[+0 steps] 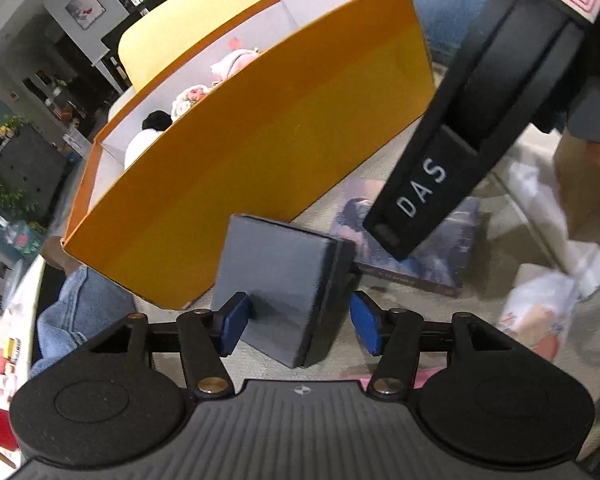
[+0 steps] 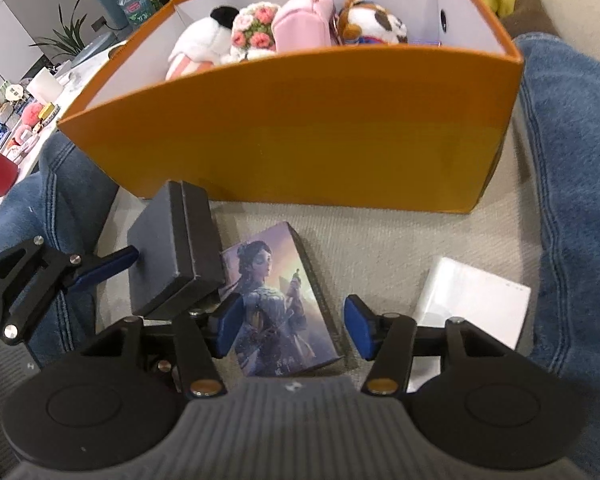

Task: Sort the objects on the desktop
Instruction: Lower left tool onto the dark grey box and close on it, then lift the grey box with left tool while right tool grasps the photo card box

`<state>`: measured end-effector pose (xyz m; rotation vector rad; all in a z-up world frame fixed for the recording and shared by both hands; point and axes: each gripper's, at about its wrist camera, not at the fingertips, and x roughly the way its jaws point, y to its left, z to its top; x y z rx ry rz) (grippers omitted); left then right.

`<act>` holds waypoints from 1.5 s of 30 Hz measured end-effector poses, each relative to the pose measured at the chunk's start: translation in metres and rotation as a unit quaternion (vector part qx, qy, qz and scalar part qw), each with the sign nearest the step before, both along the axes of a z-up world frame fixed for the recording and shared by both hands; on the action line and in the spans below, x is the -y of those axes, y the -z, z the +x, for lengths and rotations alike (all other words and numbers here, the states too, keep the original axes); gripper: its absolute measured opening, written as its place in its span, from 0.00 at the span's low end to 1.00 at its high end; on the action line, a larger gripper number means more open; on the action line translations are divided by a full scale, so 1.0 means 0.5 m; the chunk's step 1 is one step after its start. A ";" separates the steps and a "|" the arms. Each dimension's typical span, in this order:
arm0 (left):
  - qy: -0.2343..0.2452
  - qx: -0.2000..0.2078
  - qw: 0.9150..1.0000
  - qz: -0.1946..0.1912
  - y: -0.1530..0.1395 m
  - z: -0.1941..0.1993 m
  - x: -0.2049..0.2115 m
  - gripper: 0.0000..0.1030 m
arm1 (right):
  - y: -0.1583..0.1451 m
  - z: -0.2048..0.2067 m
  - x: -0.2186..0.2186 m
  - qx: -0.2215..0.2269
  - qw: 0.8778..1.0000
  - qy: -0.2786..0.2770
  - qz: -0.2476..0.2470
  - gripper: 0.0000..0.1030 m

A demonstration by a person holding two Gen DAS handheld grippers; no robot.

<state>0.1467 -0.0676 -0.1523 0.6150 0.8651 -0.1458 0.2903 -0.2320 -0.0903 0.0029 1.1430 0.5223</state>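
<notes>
Sorting partly done: orange box (image 2: 300, 128) already holding four soft toys, namely panda plush (image 2: 204, 40), knitted flower ball (image 2: 256, 26), pink pouch (image 2: 304, 20), dog plush (image 2: 370, 20). Still outside on the grey surface, in front of box wall: dark box (image 2: 172, 252), picture box (image 2: 276, 304), white box (image 2: 472, 304). Left gripper (image 1: 296, 322) straddling dark box (image 1: 284, 280), jaws apart; one pad close against a face, other pad clear with a visible gap, so not clamped. Dark box looks tilted, leaning by picture box edge; contact between them not certain. Right gripper (image 2: 296, 326) hanging over picture box, jaws apart, pads flanking it, no contact showing. White box just right of right gripper, untouched. Obstacles: tall orange wall directly ahead, needing a lift over the rim; both grippers crowded side by side, right gripper body crossing the left camera's view (image 1: 460, 120); denim legs (image 2: 572, 200) hemming both sides. Cluttered side table (image 2: 16, 120) far left, not involved.
</notes>
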 end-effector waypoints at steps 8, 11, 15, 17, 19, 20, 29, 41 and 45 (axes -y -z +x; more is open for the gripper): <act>0.001 0.009 1.000 0.029 0.021 0.010 0.000 0.69 | 0.012 0.010 -0.014 -0.021 1.000 -0.011 0.013 0.67; 0.002 0.005 1.000 0.021 0.016 0.009 -0.005 0.66 | 0.012 0.009 -0.014 -0.021 1.000 -0.010 0.013 0.67; -0.006 0.005 1.000 -0.003 -0.007 -0.002 -0.020 0.56 | 0.010 0.009 -0.004 -0.021 1.000 0.004 0.021 0.59; -0.022 0.001 0.999 -0.032 -0.026 -0.002 -0.036 0.53 | 0.007 0.010 0.005 -0.022 0.999 0.016 0.027 0.54; -0.042 -0.007 0.997 -0.069 -0.045 0.000 -0.059 0.51 | 0.005 0.010 0.013 -0.025 0.999 0.023 0.035 0.47; -0.050 -0.011 0.995 -0.086 -0.053 0.002 -0.071 0.50 | 0.003 0.009 0.017 -0.027 0.999 0.027 0.038 0.45; -0.120 -0.073 0.955 -0.261 -0.125 0.017 -0.184 0.42 | -0.008 0.002 0.028 -0.027 0.998 0.032 0.040 0.34; -0.170 -0.122 0.917 -0.338 -0.107 0.047 -0.254 0.39 | 0.025 0.003 -0.015 -0.042 0.999 0.017 0.025 0.66; -0.172 -0.117 0.916 -0.342 -0.108 0.048 -0.254 0.38 | 0.015 -0.003 -0.008 -0.041 0.998 0.028 0.032 0.64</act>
